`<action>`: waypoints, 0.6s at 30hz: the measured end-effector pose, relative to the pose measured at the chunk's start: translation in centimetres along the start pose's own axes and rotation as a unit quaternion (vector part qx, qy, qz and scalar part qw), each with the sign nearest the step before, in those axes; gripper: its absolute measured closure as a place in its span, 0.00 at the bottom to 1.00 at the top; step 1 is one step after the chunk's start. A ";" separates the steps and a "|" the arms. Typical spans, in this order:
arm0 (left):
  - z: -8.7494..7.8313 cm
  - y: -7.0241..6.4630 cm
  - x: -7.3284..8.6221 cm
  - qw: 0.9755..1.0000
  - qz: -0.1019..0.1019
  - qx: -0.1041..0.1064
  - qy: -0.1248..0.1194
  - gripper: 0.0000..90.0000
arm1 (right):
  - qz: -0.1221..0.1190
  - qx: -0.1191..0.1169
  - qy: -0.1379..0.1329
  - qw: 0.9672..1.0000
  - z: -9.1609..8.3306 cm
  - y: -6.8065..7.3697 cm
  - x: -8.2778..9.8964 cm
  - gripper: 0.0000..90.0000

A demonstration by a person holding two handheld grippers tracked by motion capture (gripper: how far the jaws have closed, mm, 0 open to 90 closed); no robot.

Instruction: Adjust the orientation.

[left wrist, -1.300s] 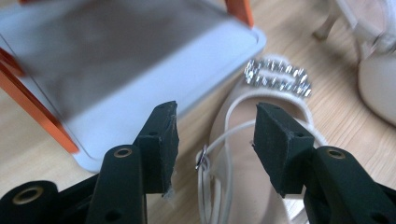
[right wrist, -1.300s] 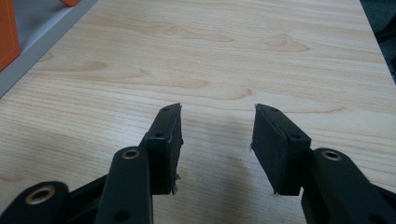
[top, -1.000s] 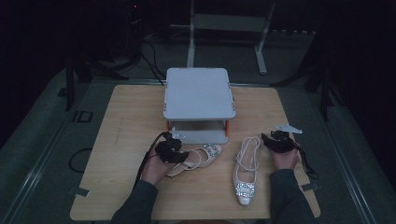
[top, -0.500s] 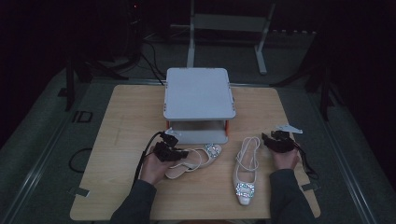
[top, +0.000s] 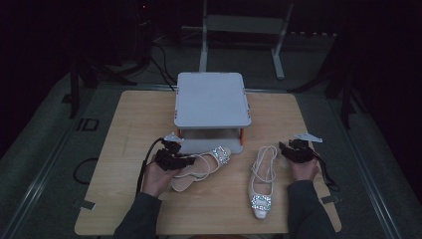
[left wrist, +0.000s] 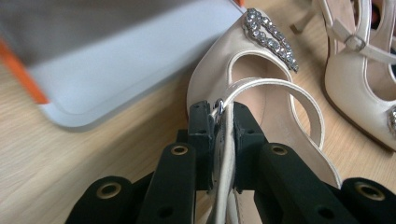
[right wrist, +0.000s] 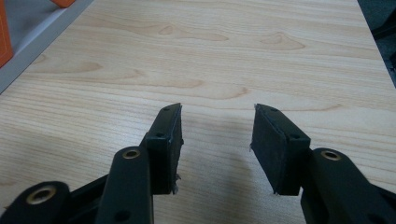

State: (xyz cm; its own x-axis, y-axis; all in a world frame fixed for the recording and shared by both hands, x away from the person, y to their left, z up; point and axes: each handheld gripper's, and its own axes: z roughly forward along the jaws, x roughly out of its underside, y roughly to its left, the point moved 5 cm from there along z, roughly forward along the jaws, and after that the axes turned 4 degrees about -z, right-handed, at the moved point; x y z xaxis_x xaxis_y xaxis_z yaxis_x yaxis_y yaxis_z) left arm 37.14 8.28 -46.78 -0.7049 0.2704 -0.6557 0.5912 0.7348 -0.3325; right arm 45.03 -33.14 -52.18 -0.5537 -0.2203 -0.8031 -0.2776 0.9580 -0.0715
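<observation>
The strap of one cream heeled sandal (left wrist: pixel 261 100) had been clamped by the left tool (left wrist: pixel 223 128) beside the grey two-tier shoe rack (top: pixel 211 99) near the desk's (top: pixel 129 124) front edge, racking not yet done, while the right tool (right wrist: pixel 217 144) was held apart.

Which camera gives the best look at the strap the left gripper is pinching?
The left gripper view: the strap fills the foreground, clamped between the left gripper fingers. The high view shows that shoe small, its strap barely distinguishable. The right gripper view faces bare table.
</observation>
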 end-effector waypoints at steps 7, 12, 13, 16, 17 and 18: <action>-2.3 1.5 0.1 0.999 -0.017 -0.020 -0.022 0.91 | 0.000 0.001 0.001 1.000 0.0 0.0 0.0 0.58; -3.8 2.6 0.3 0.998 -0.034 -0.035 -0.037 0.91 | -0.002 0.001 0.003 1.000 0.1 0.1 0.0 0.58; -4.1 2.8 0.3 0.998 -0.038 -0.037 -0.039 0.91 | -0.002 0.001 0.003 1.000 0.1 0.1 0.0 0.58; -4.8 3.5 0.5 0.996 -0.049 -0.046 -0.049 0.91 | -0.003 0.001 0.004 1.000 0.2 0.1 0.1 0.58; -5.1 3.7 0.6 0.996 -0.052 -0.051 -0.052 0.91 | -0.002 0.000 0.004 1.000 0.2 0.1 0.0 0.58; -5.3 4.0 0.6 0.995 -0.055 -0.056 -0.056 0.91 | -0.003 0.000 0.004 1.000 0.2 0.1 0.0 0.58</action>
State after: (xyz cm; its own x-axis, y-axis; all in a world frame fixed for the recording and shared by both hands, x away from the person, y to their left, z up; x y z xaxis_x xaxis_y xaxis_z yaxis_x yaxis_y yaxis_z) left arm 36.97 14.65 -44.89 -0.7106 0.1181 -0.6937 0.4610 0.8229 -0.3321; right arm 45.12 -32.98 -52.34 -0.5573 -0.2281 -0.7984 -0.2812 0.9566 -0.0770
